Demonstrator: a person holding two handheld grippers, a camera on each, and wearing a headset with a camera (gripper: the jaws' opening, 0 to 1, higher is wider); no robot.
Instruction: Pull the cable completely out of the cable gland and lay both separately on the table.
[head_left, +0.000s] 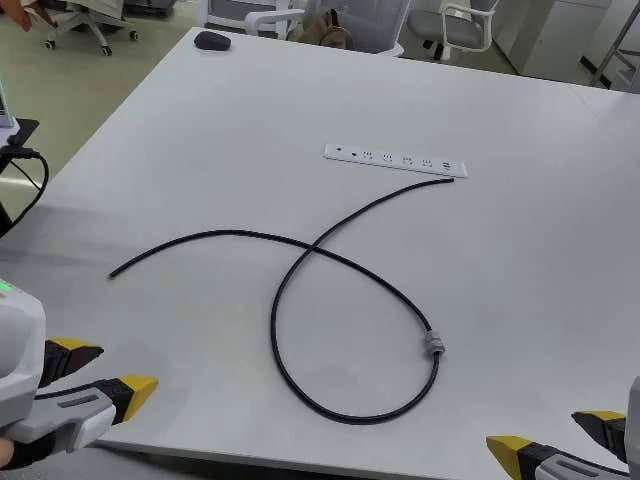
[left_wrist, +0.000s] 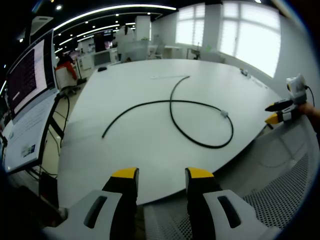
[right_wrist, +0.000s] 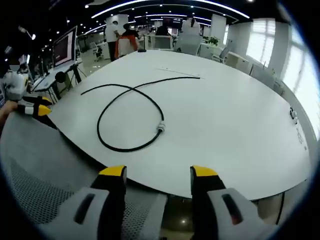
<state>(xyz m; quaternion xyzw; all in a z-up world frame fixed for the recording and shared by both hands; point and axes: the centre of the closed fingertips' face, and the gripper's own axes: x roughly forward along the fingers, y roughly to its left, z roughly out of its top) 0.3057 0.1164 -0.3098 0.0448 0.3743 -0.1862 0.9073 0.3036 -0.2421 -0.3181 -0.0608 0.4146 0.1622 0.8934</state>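
**Both grippers open and empty at the near edge; cable threaded through the gland**

Head view: left gripper (head_left: 115, 367) low at 8 o'clock, just off the near edge of the white table (head_left: 250, 120), tips toward 3 o'clock, yellow-tipped jaws spread with nothing between them. Right gripper (head_left: 552, 432) at 5 o'clock, also off the near edge, tips toward 9 o'clock, jaws parted and bare.

Black cable (head_left: 240, 233) flat on the tabletop in one loop that crosses itself near centre. Free end out at 9 o'clock, other end running toward 1 o'clock and stopping just beside a white power strip (head_left: 395, 159). Grey cable gland (head_left: 433, 345) on the loop's 4 o'clock side, resting on the table with the cable passing through it. Well apart from both grippers, nearer the right one.

In each gripper view, own jaws up from 6 o'clock with a wide gap, aimed across the tabletop toward the loop. Other gripper at 3 o'clock in the left gripper view, at 9 o'clock in the right.
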